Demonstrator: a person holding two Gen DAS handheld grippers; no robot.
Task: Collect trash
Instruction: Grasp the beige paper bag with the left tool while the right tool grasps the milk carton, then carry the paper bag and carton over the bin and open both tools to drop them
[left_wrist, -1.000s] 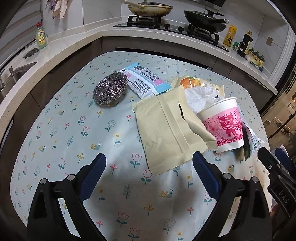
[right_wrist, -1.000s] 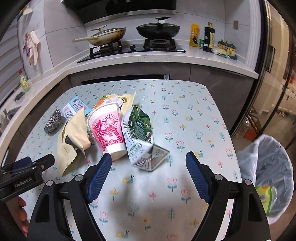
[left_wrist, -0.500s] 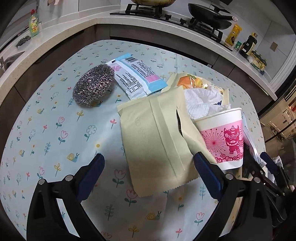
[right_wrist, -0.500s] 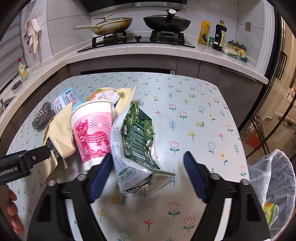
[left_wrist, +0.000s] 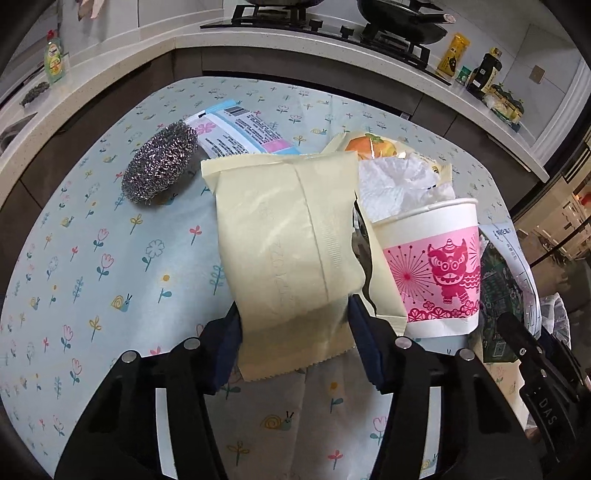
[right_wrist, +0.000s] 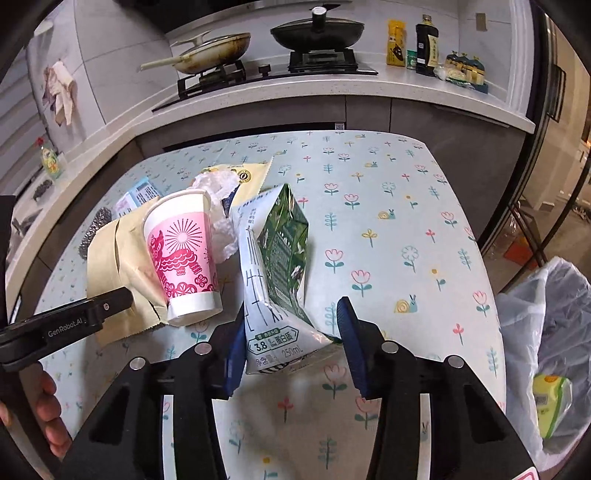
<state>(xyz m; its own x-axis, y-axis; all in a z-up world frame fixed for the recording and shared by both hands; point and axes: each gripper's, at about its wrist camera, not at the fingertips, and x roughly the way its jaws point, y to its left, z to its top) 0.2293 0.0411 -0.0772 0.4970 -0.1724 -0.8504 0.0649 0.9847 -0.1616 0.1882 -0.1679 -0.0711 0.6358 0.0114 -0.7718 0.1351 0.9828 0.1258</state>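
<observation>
Left gripper (left_wrist: 293, 345) moved in from bare cloth onto the beige wrapper (left_wrist: 291, 240); jaws were wide, now closing, pads touching both wrapper edges. Right gripper (right_wrist: 291, 345) advanced to the milk carton (right_wrist: 275, 273); jaws closing, left pad on the carton, right pad just clear. Carton bottom, previously ahead of the fingers, now sits between them.

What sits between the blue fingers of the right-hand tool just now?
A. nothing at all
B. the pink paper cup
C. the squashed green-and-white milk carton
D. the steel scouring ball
C: in the right wrist view the squashed milk carton lies between the closing jaws of the right gripper, while the pink paper cup stands off to its left.
</observation>
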